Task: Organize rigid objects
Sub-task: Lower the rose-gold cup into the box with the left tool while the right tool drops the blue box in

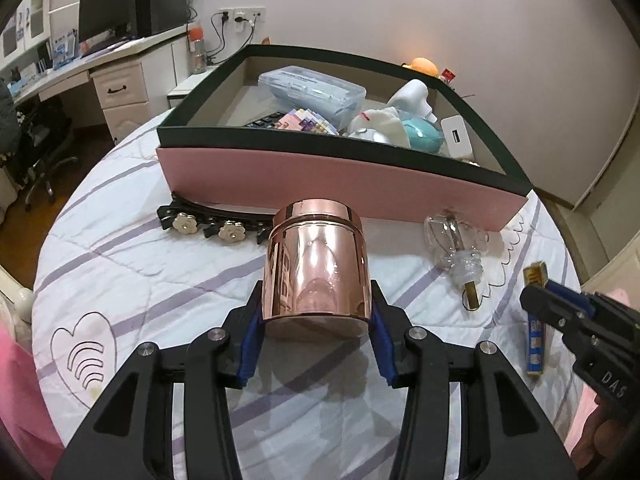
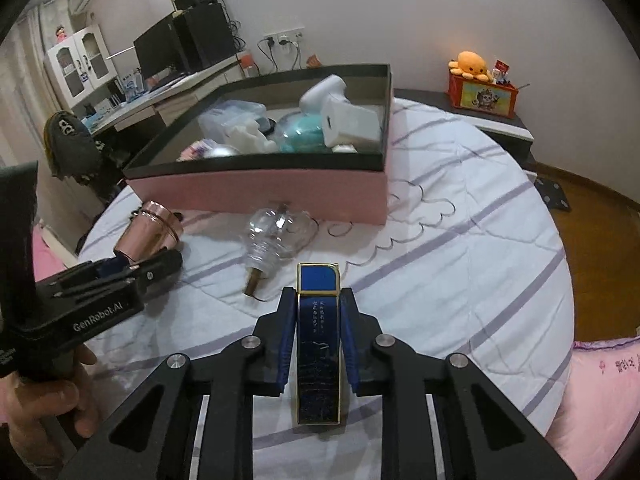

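Observation:
My left gripper (image 1: 316, 300) is shut on a shiny rose-gold jar (image 1: 316, 268), held just above the bed. The jar also shows in the right wrist view (image 2: 150, 230), in the left gripper (image 2: 148, 268). My right gripper (image 2: 318, 296) is shut on a slim blue box with gold edges (image 2: 318, 344). That box (image 1: 535, 320) and the right gripper (image 1: 540, 304) show at the right of the left wrist view. The pink box with a dark rim (image 1: 320, 178) (image 2: 260, 190) stands behind, holding several items.
A clear glass bottle (image 1: 456, 244) (image 2: 276, 236) lies on the white striped bedcover in front of the box. A black strap with flower studs (image 1: 208, 228) lies at the box's left corner. A desk with monitors (image 1: 112, 12) stands beyond the bed.

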The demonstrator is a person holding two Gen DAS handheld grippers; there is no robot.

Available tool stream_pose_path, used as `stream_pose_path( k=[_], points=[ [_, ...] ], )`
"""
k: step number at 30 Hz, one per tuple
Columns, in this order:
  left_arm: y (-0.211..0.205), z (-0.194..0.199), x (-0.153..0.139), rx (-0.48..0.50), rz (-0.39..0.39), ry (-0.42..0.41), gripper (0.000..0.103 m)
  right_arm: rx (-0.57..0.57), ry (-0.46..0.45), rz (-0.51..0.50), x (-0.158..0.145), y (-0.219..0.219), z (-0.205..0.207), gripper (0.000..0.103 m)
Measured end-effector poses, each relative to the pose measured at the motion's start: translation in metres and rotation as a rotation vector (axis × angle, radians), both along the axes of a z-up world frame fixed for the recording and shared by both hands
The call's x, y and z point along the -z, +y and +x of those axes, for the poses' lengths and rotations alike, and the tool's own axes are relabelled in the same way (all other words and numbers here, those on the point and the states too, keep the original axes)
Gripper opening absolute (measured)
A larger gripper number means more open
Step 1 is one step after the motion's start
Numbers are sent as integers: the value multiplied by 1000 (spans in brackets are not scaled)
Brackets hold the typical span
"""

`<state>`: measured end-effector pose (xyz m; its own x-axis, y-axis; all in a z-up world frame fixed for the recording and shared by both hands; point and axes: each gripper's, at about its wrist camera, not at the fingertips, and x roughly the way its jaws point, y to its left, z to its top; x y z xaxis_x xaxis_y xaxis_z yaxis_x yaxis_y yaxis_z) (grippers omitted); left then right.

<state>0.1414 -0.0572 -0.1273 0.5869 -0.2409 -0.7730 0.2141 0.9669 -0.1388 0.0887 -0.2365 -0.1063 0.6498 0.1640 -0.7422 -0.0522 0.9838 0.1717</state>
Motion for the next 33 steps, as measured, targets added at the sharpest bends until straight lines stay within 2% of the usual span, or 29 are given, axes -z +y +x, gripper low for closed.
stream_pose_path(
  k=[11,18,25,33],
  points=[
    [16,-7,-39,-9,-16,-80,47,-52,-92,14,-35,19,4,21],
    [20,9,-75,-10,-14,-154,47,-90,-169,18,-65,28,18,21],
    [13,56,-107,4,-2,-200,47,-120,-241,7,-99,32,67,21],
    [-4,131,-111,2,26,-197,47,-97,-208,0,-95,24,149,21]
  ],
)
